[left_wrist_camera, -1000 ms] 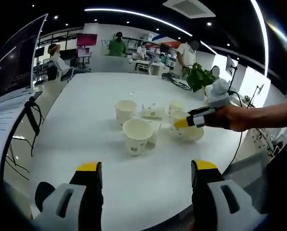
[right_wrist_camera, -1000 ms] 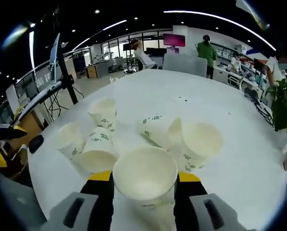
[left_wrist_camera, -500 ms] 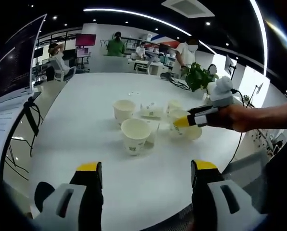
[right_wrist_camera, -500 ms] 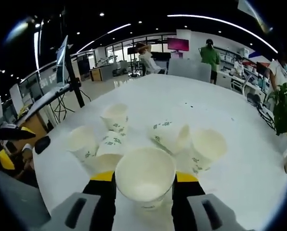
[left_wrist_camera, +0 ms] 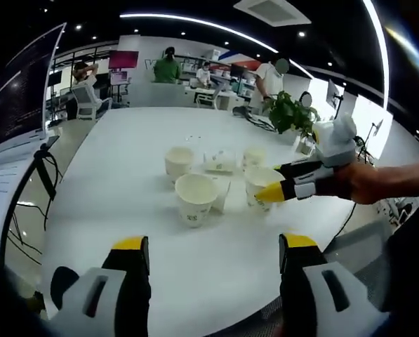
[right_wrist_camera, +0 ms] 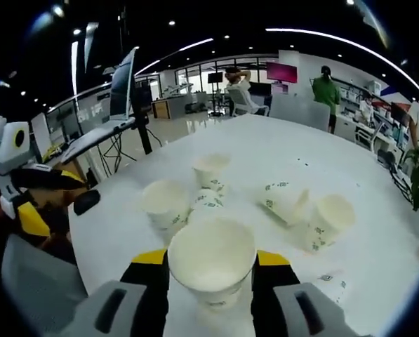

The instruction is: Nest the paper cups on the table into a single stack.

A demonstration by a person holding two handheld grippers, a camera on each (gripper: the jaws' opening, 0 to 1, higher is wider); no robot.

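Several white paper cups with green print sit on the white table point(left_wrist_camera: 118, 175). In the left gripper view one upright cup point(left_wrist_camera: 195, 199) is nearest, with a tipped cup point(left_wrist_camera: 220, 193) against it; another upright cup point(left_wrist_camera: 179, 162) and a lying cup point(left_wrist_camera: 219, 162) are behind. My right gripper point(left_wrist_camera: 276, 181) comes in from the right, shut on a cup point(left_wrist_camera: 255, 182) held above the table. My left gripper point(left_wrist_camera: 213, 246) stands open and holds nothing. In the right gripper view my right gripper point(right_wrist_camera: 210, 262) clamps the held cup point(right_wrist_camera: 210, 247); beyond it are upright cups point(right_wrist_camera: 165, 203) point(right_wrist_camera: 210, 168) and a lying cup point(right_wrist_camera: 285, 200).
A potted plant point(left_wrist_camera: 290, 112) stands at the table's far right edge. A dark monitor point(left_wrist_camera: 23, 91) on a stand is off the table to the left. People and desks are far behind. My left gripper point(right_wrist_camera: 28, 200) shows at the left of the right gripper view.
My right gripper has lifted its cup off the table and drawn back from the cluster. The other cups and my left gripper have not moved.
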